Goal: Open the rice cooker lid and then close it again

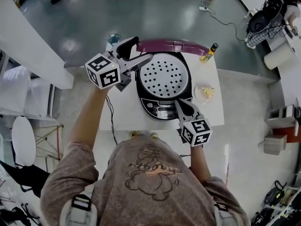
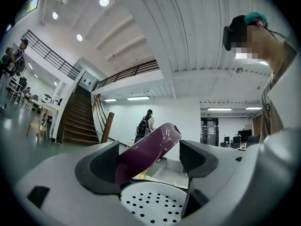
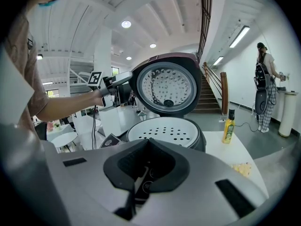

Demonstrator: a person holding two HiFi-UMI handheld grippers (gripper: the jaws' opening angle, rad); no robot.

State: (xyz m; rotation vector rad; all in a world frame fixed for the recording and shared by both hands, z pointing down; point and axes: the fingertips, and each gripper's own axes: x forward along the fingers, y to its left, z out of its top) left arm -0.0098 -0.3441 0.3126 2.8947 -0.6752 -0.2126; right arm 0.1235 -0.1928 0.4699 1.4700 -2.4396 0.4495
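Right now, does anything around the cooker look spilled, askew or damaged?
One thing: a small yellow crumbly heap lies on the white table right of the rice cooker; I cannot tell whether it is spilled or sits on a dish. The lid stands open and the bottle upright; no damage shows.

The black round rice cooker (image 1: 160,108) stands on a white table (image 1: 122,112), control panel toward the person. Its glossy maroon lid (image 1: 171,46) stands raised at the rear hinge, its silver perforated inner plate (image 3: 165,89) exposed. A white perforated tray (image 1: 164,75) covers the pot's mouth.
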